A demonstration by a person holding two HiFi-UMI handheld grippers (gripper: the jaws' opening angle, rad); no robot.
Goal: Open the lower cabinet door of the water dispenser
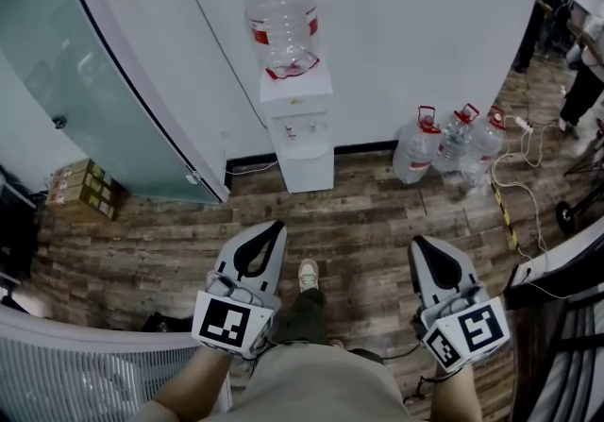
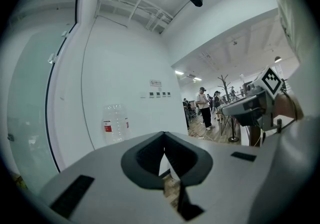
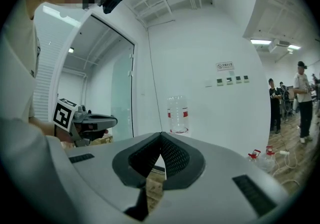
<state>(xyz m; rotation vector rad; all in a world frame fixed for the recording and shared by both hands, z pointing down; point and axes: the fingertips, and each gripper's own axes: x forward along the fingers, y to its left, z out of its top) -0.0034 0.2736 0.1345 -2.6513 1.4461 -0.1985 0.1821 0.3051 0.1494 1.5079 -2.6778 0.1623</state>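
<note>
The white water dispenser [image 1: 298,118] stands against the wall with an empty clear bottle [image 1: 280,19] on top. Its lower cabinet door [image 1: 310,170] looks closed. Both grippers hang well short of it, over the wood floor. My left gripper [image 1: 275,226] is shut with nothing between its jaws, and my right gripper [image 1: 417,243] is shut and empty too. In the left gripper view the left gripper [image 2: 164,135] points toward the bottle [image 2: 115,124]. The right gripper [image 3: 160,135] likewise faces the bottle [image 3: 177,114]; its jaws hide the dispenser body.
Three water jugs [image 1: 455,143] sit on the floor right of the dispenser, with cables [image 1: 514,186] trailing beside them. A glass partition [image 1: 90,80] and cardboard boxes [image 1: 85,189] are at left. People [image 1: 578,80] stand at the far right. My shoe [image 1: 308,274] is between the grippers.
</note>
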